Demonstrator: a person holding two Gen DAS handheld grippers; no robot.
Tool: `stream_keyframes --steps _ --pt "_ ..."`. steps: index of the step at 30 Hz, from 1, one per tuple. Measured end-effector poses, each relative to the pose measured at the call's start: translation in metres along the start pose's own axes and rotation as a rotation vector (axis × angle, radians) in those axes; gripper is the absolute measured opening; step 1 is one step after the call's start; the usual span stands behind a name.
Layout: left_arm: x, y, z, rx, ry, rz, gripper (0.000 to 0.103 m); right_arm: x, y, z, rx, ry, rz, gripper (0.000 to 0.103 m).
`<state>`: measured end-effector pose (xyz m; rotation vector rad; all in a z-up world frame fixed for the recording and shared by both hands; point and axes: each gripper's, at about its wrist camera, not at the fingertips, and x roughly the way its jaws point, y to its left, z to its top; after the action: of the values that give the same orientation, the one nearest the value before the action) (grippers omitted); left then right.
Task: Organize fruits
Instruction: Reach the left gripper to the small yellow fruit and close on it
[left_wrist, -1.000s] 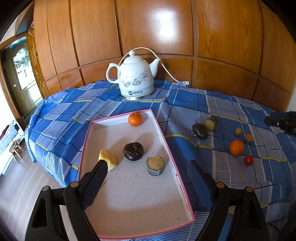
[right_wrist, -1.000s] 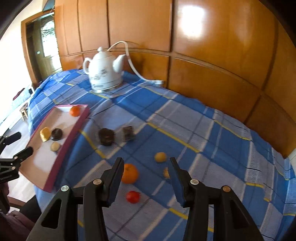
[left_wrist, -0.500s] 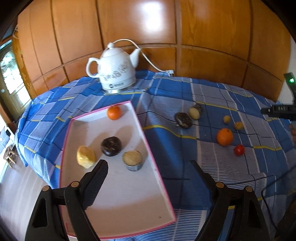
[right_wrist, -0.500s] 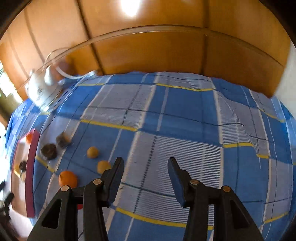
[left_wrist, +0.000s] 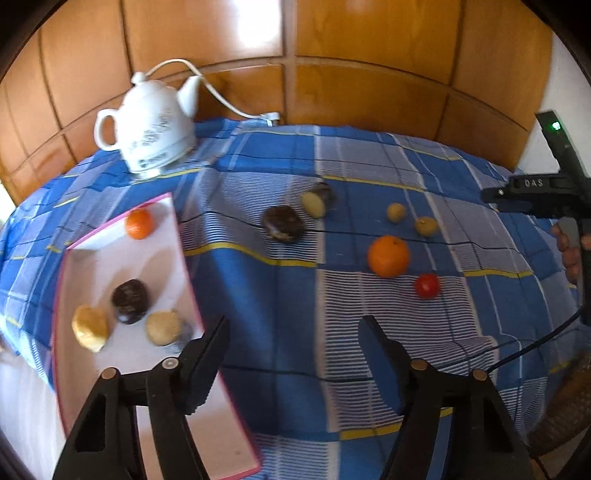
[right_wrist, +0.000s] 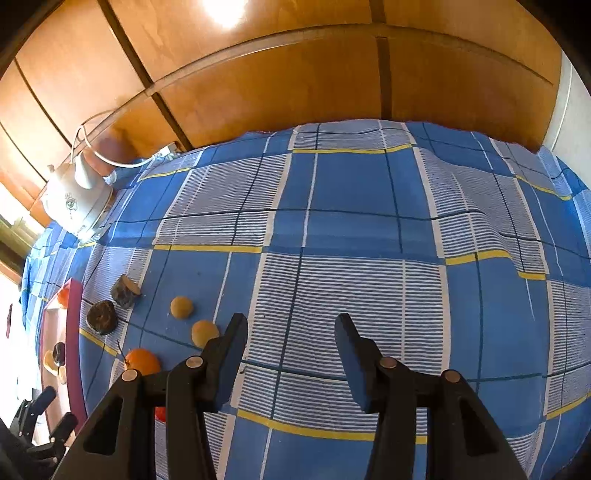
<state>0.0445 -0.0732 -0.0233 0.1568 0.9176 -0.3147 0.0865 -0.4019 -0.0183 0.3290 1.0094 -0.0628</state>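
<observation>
- Left gripper (left_wrist: 293, 343): black two-finger tool; jaws spread and just been closing, with only blue checked tablecloth (left_wrist: 295, 295) between them.
- Right gripper (right_wrist: 291, 339): jaws partly spread over bare striped cloth, pinching nothing. In the left wrist view its body at the right edge bears the letters "DAS" and a green light; fingers of the hand (left_wrist: 569, 251) holding it are cut off there.
- Tray (left_wrist: 177, 236): flat, white with pink rim, at the cloth's left edge; its near corner is hidden by the left gripper. It holds a small orange (left_wrist: 139, 223), a dark doughnut-like piece (left_wrist: 130, 301), a yellow lump and a pale cupcake-like piece, all blurred.
- Loose on the cloth's middle: large orange (left_wrist: 388, 256), red tomato (left_wrist: 427, 285) near it, two small tan round fruits, a dark glossy round piece, and a pale-ended dark piece hard to identify.
- Kettle (left_wrist: 155, 125): white ceramic, dark print unreadable, at the far left corner by wooden panelling.
</observation>
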Motion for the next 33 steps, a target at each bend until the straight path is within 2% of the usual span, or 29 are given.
stream_keyframes --steps 2,5,9,12,21,24,33 --pt "0.003 -0.004 0.002 0.004 0.01 -0.018 0.068 0.002 0.004 -0.001 -0.014 0.011 0.003 0.05" --pt "0.009 -0.01 0.012 -0.012 0.042 -0.08 0.058 0.004 0.007 -0.002 -0.024 0.024 0.011 0.05" --pt "0.013 -0.025 0.039 -0.004 0.031 -0.161 0.057 0.002 0.008 -0.003 -0.025 0.022 0.015 0.05" --pt "0.026 -0.04 0.06 0.013 0.047 -0.212 0.042 -0.001 0.007 -0.002 -0.019 0.012 0.021 0.05" --pt "0.086 -0.068 0.107 -0.047 0.146 -0.285 0.037 -0.008 0.012 0.001 -0.021 -0.004 0.057 0.05" --pt "0.101 -0.077 0.116 -0.037 0.151 -0.274 0.037 -0.009 0.011 0.001 -0.015 -0.004 0.071 0.05" --pt "0.153 -0.089 0.125 -0.07 0.244 -0.266 0.037 -0.008 0.011 0.002 -0.006 -0.002 0.085 0.05"
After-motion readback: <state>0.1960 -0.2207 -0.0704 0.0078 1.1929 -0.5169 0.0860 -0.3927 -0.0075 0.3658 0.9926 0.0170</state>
